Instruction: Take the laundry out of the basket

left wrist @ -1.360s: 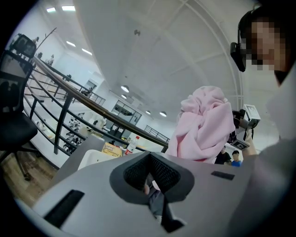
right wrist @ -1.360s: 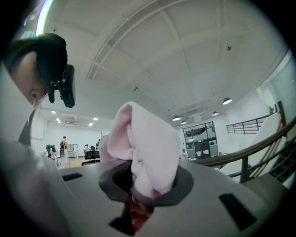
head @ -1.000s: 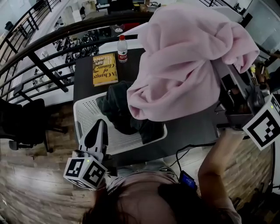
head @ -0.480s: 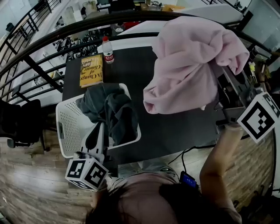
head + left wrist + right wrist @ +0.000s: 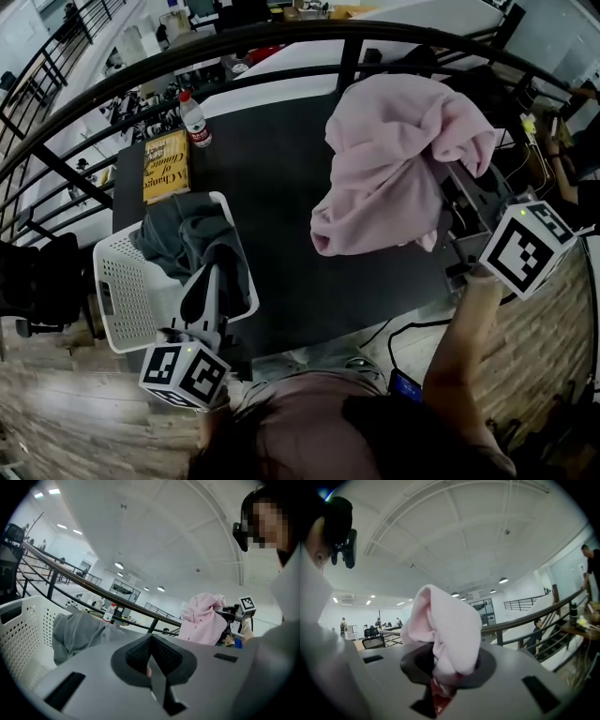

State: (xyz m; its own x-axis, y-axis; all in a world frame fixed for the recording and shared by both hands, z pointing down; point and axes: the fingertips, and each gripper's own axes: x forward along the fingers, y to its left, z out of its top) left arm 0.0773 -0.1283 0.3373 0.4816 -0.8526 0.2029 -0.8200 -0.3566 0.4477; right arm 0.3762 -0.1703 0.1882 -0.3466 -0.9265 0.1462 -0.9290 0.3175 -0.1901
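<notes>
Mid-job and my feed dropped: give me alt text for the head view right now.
The right gripper holds a bunched pink garment over the dark table. At lower left the left gripper, jaws together, points at the white basket, where a grey garment drapes over the rim; a yellow book and a bottle sit beyond it.

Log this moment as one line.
right gripper: shut on pink garment | left gripper: shut, empty | grey garment: in white basket
</notes>
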